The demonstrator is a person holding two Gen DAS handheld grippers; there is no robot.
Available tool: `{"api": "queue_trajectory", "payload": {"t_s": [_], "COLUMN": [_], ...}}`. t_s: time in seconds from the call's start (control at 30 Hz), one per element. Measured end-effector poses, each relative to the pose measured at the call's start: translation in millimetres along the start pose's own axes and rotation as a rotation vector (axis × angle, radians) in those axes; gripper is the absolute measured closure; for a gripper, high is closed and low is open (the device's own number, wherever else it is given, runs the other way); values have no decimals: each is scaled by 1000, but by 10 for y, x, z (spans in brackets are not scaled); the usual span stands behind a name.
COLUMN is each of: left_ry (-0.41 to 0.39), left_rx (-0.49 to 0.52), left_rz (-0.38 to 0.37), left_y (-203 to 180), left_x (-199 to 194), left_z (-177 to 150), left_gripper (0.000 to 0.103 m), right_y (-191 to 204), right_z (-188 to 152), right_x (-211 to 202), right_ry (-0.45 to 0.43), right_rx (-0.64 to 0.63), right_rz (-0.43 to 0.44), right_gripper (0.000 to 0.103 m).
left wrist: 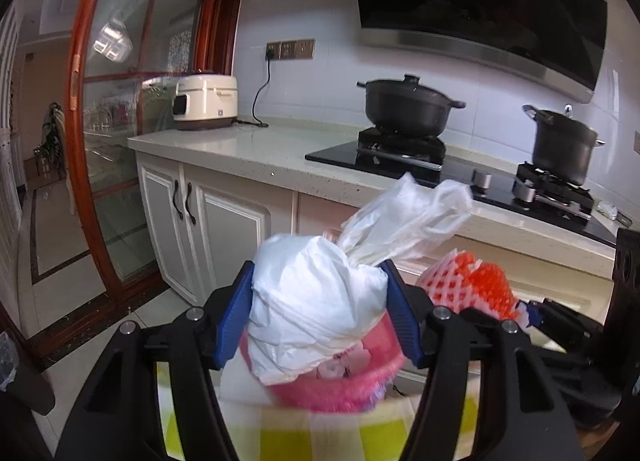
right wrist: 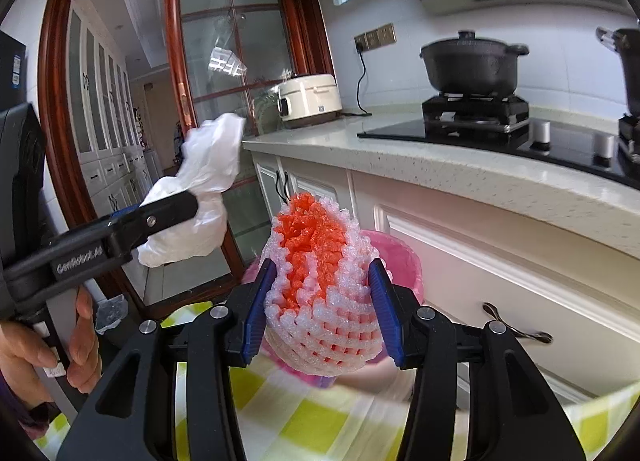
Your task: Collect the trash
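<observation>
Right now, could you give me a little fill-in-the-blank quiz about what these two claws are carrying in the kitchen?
The left claw grips a crumpled white plastic ____.
The right claw squeezes an orange-and-white foam fruit ____.
Below both sits a bin lined in ____ plastic.
On the stove stand ____ black lidded pots.

Missing: bag; net; pink; two

Only one text is reading clearly: pale lettering running along the black side of the left gripper (right wrist: pixel 182 203), seen from the right wrist view; it is showing as roughly "GenRobot.AI", the last characters smeared. A small dark mark is sitting on the front of the cream rice cooker (right wrist: pixel 310 99), too small to read. Blue stickers are showing on a dark appliance (right wrist: pixel 12 65) at the far left edge, text illegible.
</observation>
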State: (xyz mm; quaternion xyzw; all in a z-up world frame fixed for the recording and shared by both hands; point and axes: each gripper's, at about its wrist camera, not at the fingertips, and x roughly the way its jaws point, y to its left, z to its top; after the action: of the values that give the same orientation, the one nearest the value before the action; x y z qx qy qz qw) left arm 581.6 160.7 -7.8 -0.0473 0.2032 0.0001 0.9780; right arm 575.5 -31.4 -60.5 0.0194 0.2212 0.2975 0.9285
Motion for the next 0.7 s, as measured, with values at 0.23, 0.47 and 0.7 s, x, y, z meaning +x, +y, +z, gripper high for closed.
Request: {"api": "queue_trajectory", "payload": {"t_s": [0.23,0.47,0.7], "left_ry": [44,68,13], "left_rx": [-24,-65,-44], "left_rz": [-20,33,79], "left_y": [191,398,434], "left_x": [864,1363,866], "left_z": [16,-91,-132], "left_gripper": [41,41,38], "right_y": [-222,-438,-469], "right_z": [-63,-189,-190], "right_x": [680,1162,991], "right_ry": [25,86,70], "right_rx": [10,46,42], "right_rz": [17,27,21], "right_gripper": [56,42,25]}}
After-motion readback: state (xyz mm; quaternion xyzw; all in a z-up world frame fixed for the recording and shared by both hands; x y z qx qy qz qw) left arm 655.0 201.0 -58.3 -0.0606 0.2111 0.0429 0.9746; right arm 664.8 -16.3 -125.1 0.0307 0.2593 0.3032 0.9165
